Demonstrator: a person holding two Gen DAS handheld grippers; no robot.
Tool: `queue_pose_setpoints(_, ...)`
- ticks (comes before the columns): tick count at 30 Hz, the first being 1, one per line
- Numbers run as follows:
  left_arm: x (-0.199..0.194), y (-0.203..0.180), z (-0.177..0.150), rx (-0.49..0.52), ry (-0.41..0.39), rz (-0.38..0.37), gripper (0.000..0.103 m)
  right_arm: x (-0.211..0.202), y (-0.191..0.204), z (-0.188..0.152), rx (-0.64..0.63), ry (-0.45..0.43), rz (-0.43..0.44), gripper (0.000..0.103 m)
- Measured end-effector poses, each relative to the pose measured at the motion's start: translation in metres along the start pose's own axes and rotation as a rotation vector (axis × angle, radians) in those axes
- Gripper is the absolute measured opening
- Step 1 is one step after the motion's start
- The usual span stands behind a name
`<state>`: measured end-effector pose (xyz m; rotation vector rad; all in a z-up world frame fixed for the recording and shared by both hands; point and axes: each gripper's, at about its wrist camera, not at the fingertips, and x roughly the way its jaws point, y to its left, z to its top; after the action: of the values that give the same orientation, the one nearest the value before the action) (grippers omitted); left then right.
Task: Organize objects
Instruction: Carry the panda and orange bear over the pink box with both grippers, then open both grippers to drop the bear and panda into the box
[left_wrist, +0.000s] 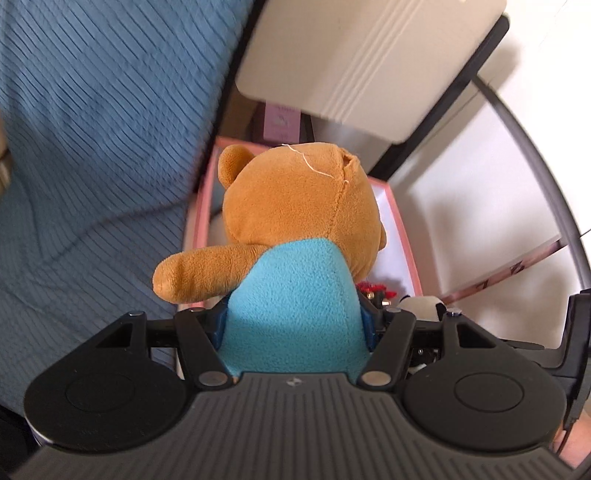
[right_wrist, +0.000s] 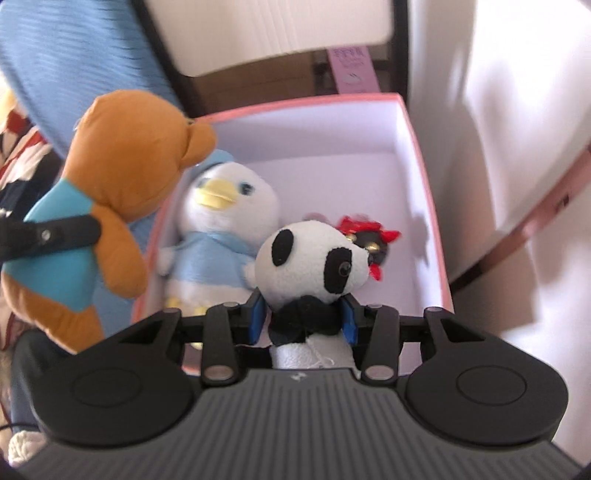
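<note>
Two plush toys are carried toward the pink box (right_wrist: 424, 206): bear (left_wrist: 295, 206) clamped by left tongs (left_wrist: 293, 321), panda (right_wrist: 314, 254) by right tongs (right_wrist: 304, 317); penguin (right_wrist: 221, 221) already stowed at nine o'clock.

A brown plush bear (left_wrist: 295, 229) in a turquoise top sits clamped by its torso between the left gripper's (left_wrist: 293, 325) jaws, head pointing away. A black-and-white panda (right_wrist: 314, 258) is pinched at the neck in the right gripper (right_wrist: 304, 317). Beyond that claw, in the pink box (right_wrist: 424, 184), a white penguin (right_wrist: 221, 229) in light blue lies face up.
</note>
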<state>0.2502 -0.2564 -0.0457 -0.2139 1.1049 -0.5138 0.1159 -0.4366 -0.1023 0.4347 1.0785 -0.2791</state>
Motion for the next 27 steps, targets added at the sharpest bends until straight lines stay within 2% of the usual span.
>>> queue_pose_setpoints(7,0.041,-0.013,0.000,0.019,0.063,-0.001,0.068,0.023,-0.030,0.003,0.067,0.018,-0.015,0.044)
queue_pose_setpoints(11,0.043,-0.016,0.001,0.031,0.069,0.001,0.068,0.030,-0.037,0.002,0.075,0.016,-0.026,0.045)
queue_pose_setpoints(13,0.041,-0.016,0.003,0.044,0.065,-0.004,0.074,0.030,-0.037,0.003,0.070,0.013,-0.030,0.046)
queue_pose_setpoints(16,0.033,-0.016,0.007,0.044,0.073,-0.034,0.080,0.025,-0.036,0.003,0.042,0.013,-0.035,0.048)
queue_pose_setpoints(20,0.014,-0.024,0.009,0.075,0.036,-0.035,0.081,0.011,-0.033,0.005,0.031,-0.020,-0.044,0.073)
queue_pose_setpoints(27,-0.043,-0.032,0.015,0.121,-0.037,-0.023,0.081,-0.033,-0.017,0.007,0.057,-0.098,-0.024,0.073)
